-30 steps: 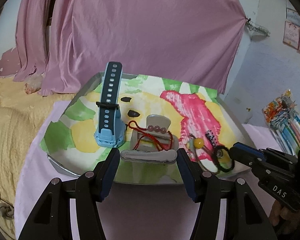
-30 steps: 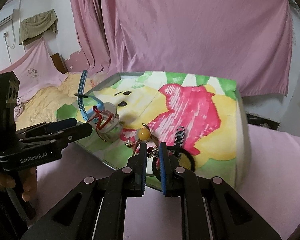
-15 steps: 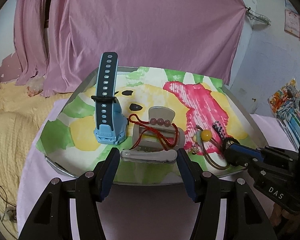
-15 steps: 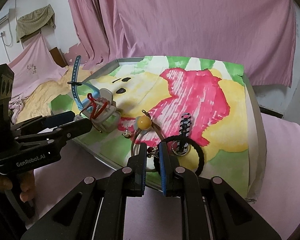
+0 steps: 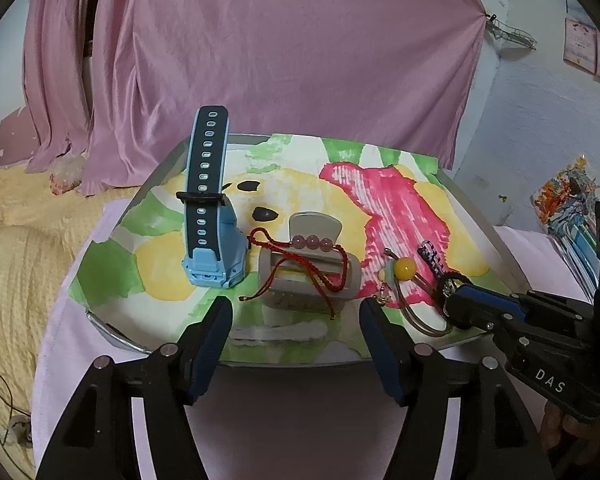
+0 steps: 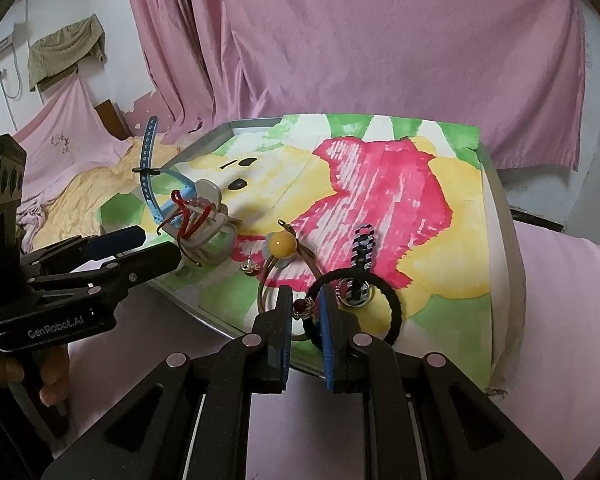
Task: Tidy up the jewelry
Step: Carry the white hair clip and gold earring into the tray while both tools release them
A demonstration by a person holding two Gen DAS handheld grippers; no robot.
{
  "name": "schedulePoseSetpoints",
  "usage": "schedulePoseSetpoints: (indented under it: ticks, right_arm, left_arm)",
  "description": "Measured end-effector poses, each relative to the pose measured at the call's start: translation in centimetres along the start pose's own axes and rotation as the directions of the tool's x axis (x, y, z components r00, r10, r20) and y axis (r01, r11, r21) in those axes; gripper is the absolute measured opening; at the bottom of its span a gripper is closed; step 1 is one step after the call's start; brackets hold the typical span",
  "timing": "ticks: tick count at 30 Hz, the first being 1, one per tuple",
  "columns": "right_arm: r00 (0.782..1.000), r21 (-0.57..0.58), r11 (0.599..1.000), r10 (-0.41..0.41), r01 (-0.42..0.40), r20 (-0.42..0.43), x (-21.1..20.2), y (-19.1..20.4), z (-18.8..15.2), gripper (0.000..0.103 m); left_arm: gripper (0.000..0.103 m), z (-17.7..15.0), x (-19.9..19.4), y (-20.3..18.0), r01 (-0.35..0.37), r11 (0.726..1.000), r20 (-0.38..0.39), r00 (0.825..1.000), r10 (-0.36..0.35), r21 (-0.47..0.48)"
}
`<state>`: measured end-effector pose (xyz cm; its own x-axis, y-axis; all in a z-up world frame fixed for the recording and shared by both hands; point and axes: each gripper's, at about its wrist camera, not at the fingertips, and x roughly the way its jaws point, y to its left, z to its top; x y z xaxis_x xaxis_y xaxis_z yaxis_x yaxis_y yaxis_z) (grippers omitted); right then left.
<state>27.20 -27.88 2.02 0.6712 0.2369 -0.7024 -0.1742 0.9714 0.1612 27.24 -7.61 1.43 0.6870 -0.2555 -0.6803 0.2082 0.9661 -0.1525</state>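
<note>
Here the right gripper (image 6: 305,312) is nearer the small red-beaded charm (image 6: 303,307).
Its fingers stand narrow around the charm at the tray's (image 6: 500,208) near edge; the left gripper (image 5: 296,316) waits wide open.

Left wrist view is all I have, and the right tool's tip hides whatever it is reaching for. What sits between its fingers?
Observer: In the right wrist view, a small red-beaded charm sits in the narrow gap of the right tool. I cannot tell whether it is pinched.
Operator: And the black hair tie?
Observer: The black hair tie lies flat on the tray, outside the gap, passing behind one finger. A silver ring lies inside its loop.
</note>
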Motion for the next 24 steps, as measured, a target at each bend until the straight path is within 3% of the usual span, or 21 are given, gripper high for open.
schedulePoseSetpoints:
  ticks: [5, 10, 11, 13, 14, 15, 22, 24]
  right_arm:
    - [1.0, 0.01, 1.0, -0.014, 0.014, 0.026, -0.7, -0.2, -0.1, 0.012]
    - [0.998, 0.028, 0.999, -0.031, 0.03, 0.06, -1.6, -0.4, -0.3, 0.013]
    - [0.997, 0.034, 0.999, -0.037, 0.035, 0.068, -1.9, -0.5, -0.4, 0.015]
    - [0.995, 0.046, 0.998, -0.049, 0.045, 0.088, -2.4, -0.5, -0.5, 0.031]
    - [0.994, 0.053, 0.998, -0.051, 0.046, 0.098, -2.7, -0.6, -0.7, 0.046]
    - [0.992, 0.064, 0.997, -0.051, 0.044, 0.114, -3.0, -0.6, -0.8, 0.053]
    - [0.982, 0.092, 0.994, -0.077, 0.062, 0.175, -4.6, -0.6, -1.5, 0.053]
    - [0.977, 0.097, 0.993, -0.089, 0.071, 0.194, -5.1, -0.6, -1.7, 0.063]
  left_arm:
    - [0.064, 0.0, -0.3, 0.2, 0.009, 1.0, 0.007, 1.0, -0.009, -0.013]
    - [0.073, -0.2, -0.9, 0.6, 0.008, 0.999, 0.025, 1.0, -0.007, -0.032]
    - [0.074, -0.2, -1.1, 0.6, 0.008, 0.999, 0.03, 1.0, -0.007, -0.037]
    - [0.077, -0.4, -1.4, 0.8, 0.006, 0.999, 0.038, 0.999, -0.005, -0.045]
    - [0.078, -0.4, -1.6, 0.8, 0.003, 0.999, 0.045, 0.999, -0.001, -0.051]
    - [0.079, -0.5, -1.7, 0.9, 0.002, 0.999, 0.049, 0.999, 0.001, -0.054]
    - [0.093, -1.3, -3.3, 1.3, -0.014, 0.997, 0.095, 0.995, 0.021, -0.071]
    - [0.096, -1.6, -4.0, 1.4, -0.017, 0.997, 0.124, 0.992, 0.027, -0.08]
